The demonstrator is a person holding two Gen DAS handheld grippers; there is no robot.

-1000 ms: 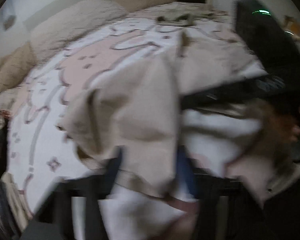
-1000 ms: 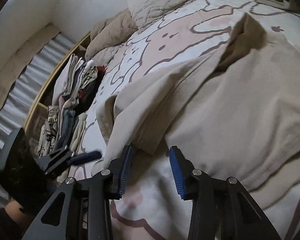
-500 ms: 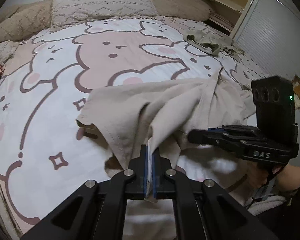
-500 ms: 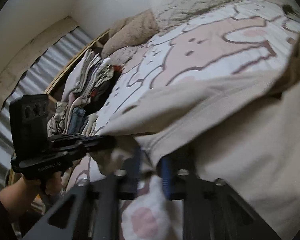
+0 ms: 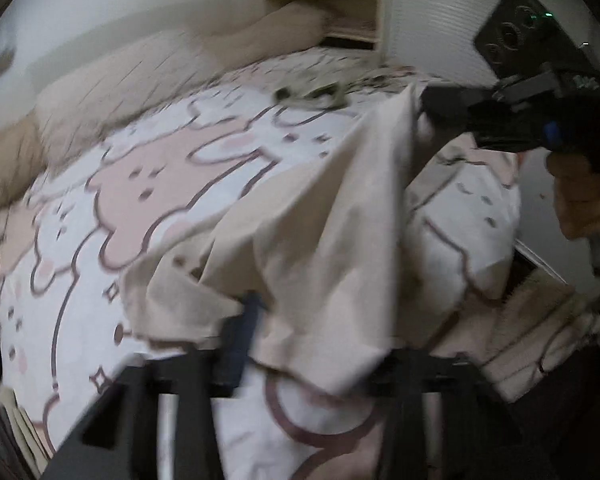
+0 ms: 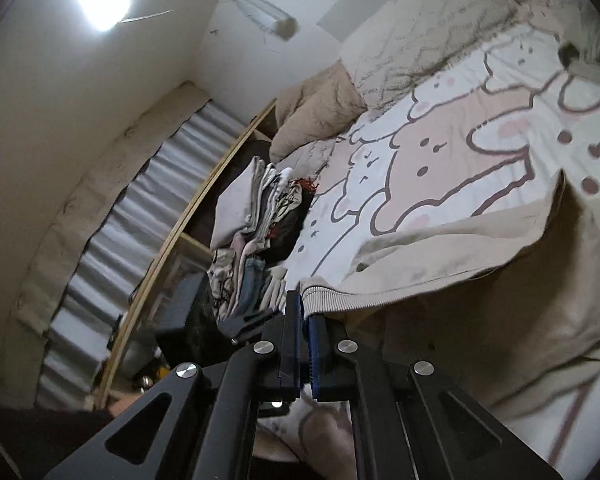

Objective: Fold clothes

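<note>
Lifting beige garment off the bed | right gripper clamped on ribbed hem just ahead of its tips | left gripper draped by cloth, jaw state unreadable | fabric soft, light, droops; hold hems or corners.

Garment lies on bed, beside clothes stack.
</note>
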